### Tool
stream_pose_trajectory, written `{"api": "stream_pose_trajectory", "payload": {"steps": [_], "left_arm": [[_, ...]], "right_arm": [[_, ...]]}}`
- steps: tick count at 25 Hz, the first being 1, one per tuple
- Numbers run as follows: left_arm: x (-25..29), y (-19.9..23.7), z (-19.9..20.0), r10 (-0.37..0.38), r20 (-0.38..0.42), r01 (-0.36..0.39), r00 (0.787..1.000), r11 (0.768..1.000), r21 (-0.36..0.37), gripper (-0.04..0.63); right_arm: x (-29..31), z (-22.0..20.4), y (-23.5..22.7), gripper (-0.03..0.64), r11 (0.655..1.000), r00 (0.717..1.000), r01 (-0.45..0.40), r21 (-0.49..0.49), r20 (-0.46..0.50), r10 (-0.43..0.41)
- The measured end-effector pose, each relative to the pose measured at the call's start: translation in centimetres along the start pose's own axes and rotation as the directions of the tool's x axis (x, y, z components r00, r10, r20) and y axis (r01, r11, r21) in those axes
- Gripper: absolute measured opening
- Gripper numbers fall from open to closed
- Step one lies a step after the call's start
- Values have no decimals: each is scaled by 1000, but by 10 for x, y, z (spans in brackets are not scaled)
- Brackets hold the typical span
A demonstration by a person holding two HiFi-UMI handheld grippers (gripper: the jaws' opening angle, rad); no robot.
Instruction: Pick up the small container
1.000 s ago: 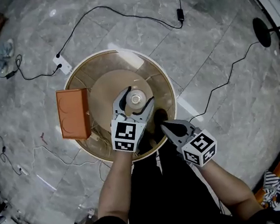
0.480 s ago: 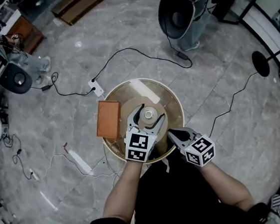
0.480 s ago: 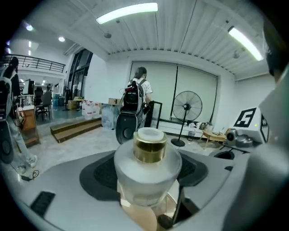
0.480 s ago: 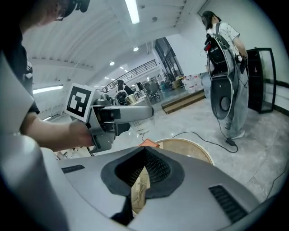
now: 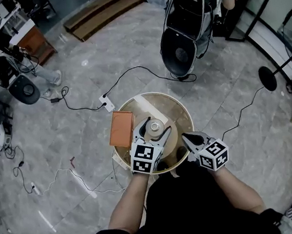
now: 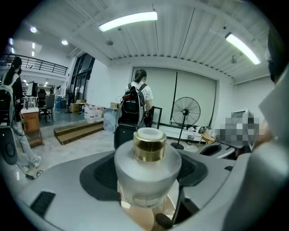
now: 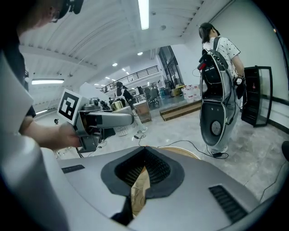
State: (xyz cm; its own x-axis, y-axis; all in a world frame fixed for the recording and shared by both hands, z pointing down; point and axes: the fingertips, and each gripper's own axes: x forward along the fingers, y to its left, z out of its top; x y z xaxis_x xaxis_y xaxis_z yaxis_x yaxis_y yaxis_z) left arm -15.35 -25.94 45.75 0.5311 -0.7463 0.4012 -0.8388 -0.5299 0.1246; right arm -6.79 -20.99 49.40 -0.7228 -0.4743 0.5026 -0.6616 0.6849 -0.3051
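The small container (image 6: 146, 169), a frosted round bottle with a gold collar and a white top, stands upright between the grey jaws of my left gripper (image 5: 154, 127). In the head view the small container (image 5: 156, 122) hangs over the middle of the round wooden table (image 5: 179, 109). My left gripper is shut on its body. My right gripper (image 5: 185, 136) is shut with nothing in it, at the table's right front edge. In the right gripper view its jaws meet at the tip (image 7: 143, 151), and the left gripper (image 7: 106, 121) shows to the left, level with it.
An orange box (image 5: 121, 128) lies on the table's left edge. A black cable and a white power strip (image 5: 104, 100) run over the marble floor behind the table. A person with a large black pack (image 5: 184, 28) stands beyond. A fan stand (image 5: 267, 78) is at the right.
The head view has risen and pulled back, so the table looks smaller. My left gripper keeps its hold on the small container over the table. The right gripper stays shut beside it.
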Motion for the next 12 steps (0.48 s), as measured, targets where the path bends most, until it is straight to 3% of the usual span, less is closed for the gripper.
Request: {"api": "stream_pose_trajectory", "payload": {"steps": [12], "left_arm": [[-58, -24, 68, 84, -18, -84, 996, 996, -6, 350]], "right_arm": [[-50, 112, 18, 14, 989, 985, -111, -95, 121, 122]]}}
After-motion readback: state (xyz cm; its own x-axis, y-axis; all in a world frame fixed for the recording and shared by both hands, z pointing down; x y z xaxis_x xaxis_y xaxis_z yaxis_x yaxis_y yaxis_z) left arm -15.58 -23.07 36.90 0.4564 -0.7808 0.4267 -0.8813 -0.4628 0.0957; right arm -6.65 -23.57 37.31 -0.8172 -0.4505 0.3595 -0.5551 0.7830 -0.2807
